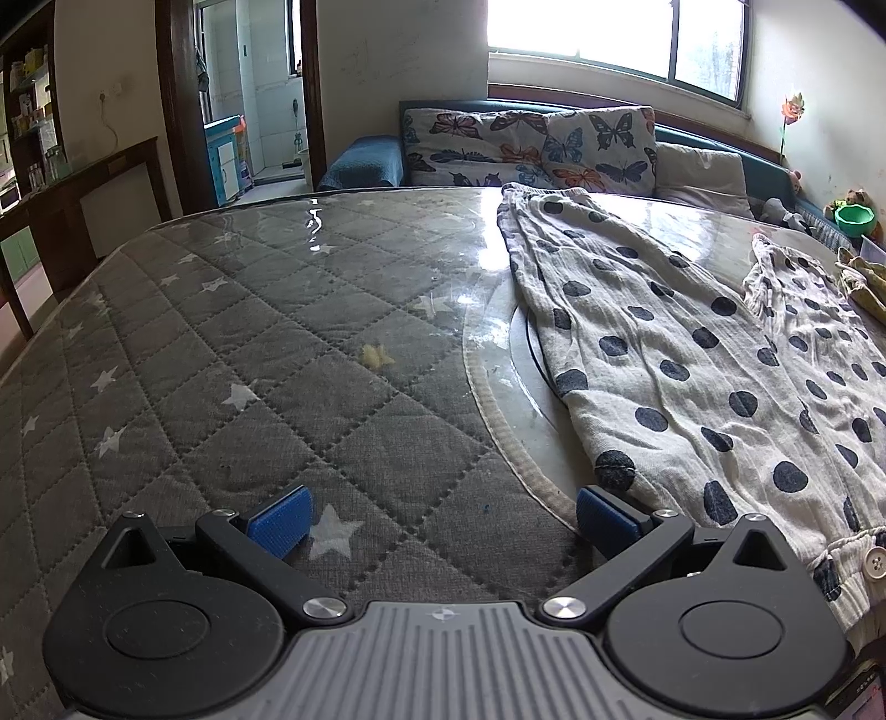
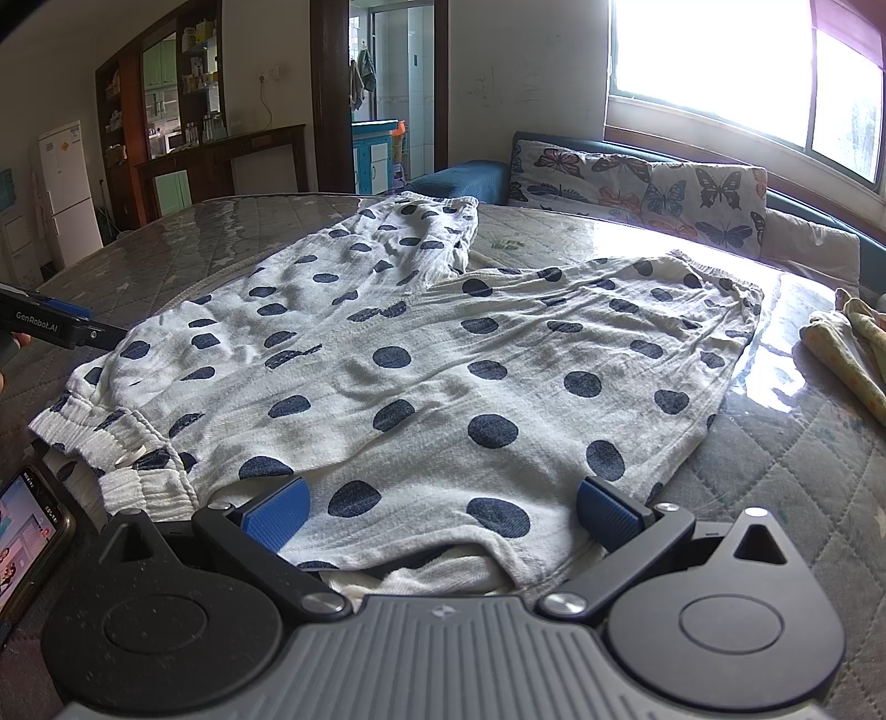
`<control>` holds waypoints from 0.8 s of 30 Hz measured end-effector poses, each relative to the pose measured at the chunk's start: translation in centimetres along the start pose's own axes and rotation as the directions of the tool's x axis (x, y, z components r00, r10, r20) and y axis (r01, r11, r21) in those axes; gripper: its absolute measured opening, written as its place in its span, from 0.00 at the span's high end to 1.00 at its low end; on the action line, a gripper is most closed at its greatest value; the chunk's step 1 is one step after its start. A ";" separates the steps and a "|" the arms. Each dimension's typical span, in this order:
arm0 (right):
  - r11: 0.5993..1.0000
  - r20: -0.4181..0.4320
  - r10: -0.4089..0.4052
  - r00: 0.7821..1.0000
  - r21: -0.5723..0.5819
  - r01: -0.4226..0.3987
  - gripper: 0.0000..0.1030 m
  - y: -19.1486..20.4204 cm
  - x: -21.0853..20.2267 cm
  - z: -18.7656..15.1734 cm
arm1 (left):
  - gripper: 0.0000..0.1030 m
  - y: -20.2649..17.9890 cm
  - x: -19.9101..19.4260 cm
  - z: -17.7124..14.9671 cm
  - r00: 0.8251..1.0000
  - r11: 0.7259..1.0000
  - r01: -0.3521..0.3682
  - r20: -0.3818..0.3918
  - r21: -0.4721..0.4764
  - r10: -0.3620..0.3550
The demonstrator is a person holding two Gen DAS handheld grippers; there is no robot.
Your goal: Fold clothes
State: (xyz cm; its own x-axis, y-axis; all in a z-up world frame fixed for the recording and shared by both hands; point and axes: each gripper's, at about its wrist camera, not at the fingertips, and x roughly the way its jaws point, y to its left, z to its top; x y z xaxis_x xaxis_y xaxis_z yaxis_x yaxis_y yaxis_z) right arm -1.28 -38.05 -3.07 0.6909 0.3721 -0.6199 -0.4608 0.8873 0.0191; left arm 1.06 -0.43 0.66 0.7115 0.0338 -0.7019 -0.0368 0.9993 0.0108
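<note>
Both my grippers, left [image 1: 443, 520] and right [image 2: 440, 515], spread empty; I should pinch the white navy-dotted cotton trousers' [image 2: 421, 354] near waistband evenly before folding.

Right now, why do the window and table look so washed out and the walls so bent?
Left wrist view: the window is blown out, and glare streaks the glossy table cover. Right wrist view: the same overexposed window. In both, the fisheye lens bows straight edges.

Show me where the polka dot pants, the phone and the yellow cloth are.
polka dot pants [image 2: 421, 354]: right wrist view, middle of the fabric.
phone [image 2: 27, 526]: right wrist view, lit screen.
yellow cloth [image 2: 847, 349]: right wrist view, its folded edge.
</note>
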 end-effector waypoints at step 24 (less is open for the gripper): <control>1.000 0.000 0.000 1.000 0.000 0.000 0.00 0.0 0.0 0.0 | 0.00 0.0 0.3 0.8 0.999 1.000 -0.008 -0.052 -0.008 0.007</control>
State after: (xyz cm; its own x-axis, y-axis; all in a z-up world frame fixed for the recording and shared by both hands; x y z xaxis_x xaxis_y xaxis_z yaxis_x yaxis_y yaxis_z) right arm -1.27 -38.05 -3.07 0.6907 0.3722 -0.6200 -0.4609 0.8873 0.0192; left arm 1.82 -0.44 0.96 0.6735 0.0400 -0.7381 -0.0481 0.9988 0.0103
